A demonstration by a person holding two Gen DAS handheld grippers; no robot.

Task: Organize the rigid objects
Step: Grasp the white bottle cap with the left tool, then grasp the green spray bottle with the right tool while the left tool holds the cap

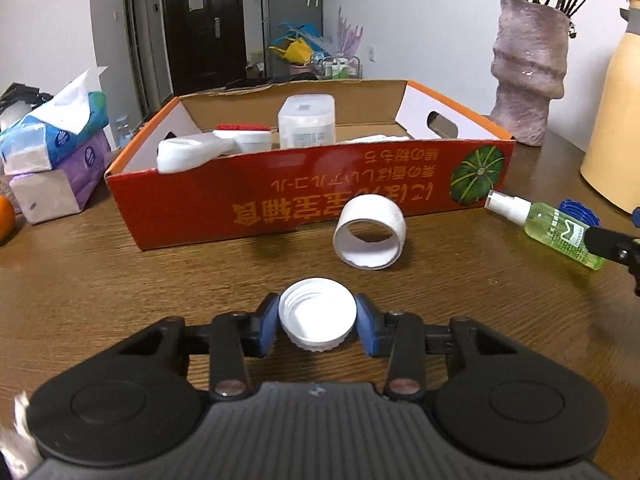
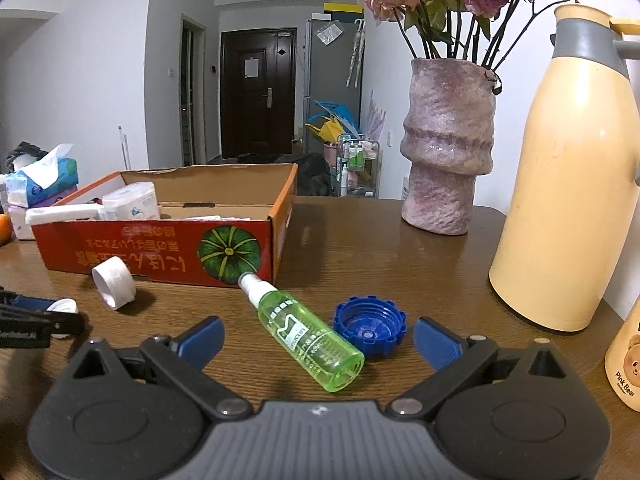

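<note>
My left gripper (image 1: 317,322) is shut on a white screw cap (image 1: 317,314), open side up, just above the wooden table. A white ring-shaped tube (image 1: 369,231) lies on its side in front of the red cardboard box (image 1: 280,200), which holds several white containers. My right gripper (image 2: 319,340) is open, its blue pads either side of a green spray bottle (image 2: 308,334) and a blue ridged cap (image 2: 370,332) lying on the table. The bottle (image 1: 556,229) also shows at the right of the left wrist view. The white tube (image 2: 114,282) shows in the right wrist view.
A pink-grey vase (image 2: 446,148) with dried roses and a cream thermos jug (image 2: 568,168) stand at the back right. A cream bear-print bottle (image 2: 626,356) is at the right edge. Tissue packs (image 1: 52,148) are stacked left of the box, an orange (image 1: 6,216) beside them.
</note>
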